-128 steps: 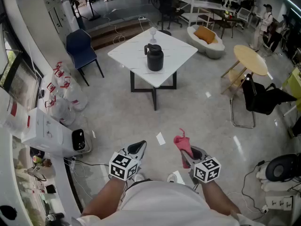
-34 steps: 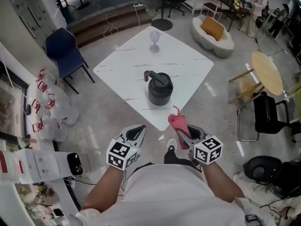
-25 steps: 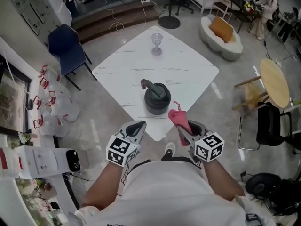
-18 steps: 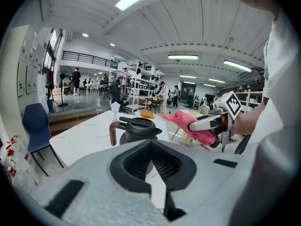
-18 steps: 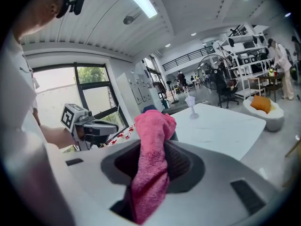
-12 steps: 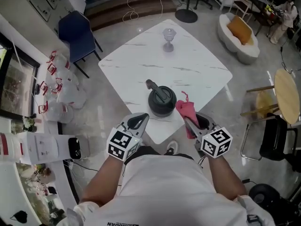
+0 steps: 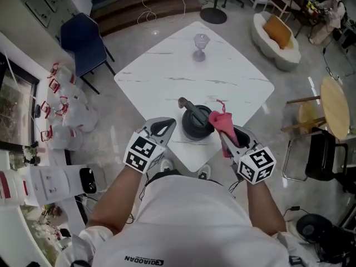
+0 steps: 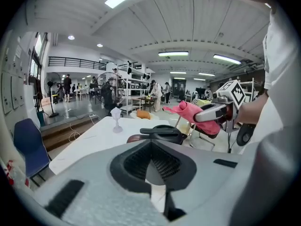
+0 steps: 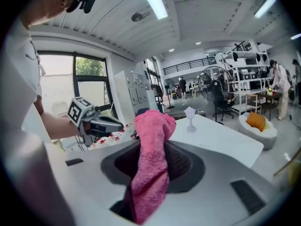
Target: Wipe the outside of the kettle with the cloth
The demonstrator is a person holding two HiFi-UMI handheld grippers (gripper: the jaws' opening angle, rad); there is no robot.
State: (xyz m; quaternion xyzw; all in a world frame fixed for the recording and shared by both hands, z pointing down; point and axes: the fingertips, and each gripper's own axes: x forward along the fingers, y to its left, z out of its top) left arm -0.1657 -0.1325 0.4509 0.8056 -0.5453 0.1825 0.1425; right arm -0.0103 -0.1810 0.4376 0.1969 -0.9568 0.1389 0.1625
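Standing on one table point(image 7: 167, 77) are one kettle point(image 7: 194, 124), toward 6 o'clock, and one glass point(image 7: 200, 40) at 12 o'clock; the left gripper point(image 7: 163, 128) is hovering clenched and empty at the kettle's 8 o'clock, the right gripper point(image 7: 224, 138) is grasping one pink cloth point(image 7: 221, 121) at its 3 o'clock.

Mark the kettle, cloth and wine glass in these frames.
kettle point(image 7: 192, 125): head view, top of the lid.
cloth point(image 9: 151, 159): right gripper view, middle of the hanging fold.
wine glass point(image 7: 201, 40): head view, bowl.
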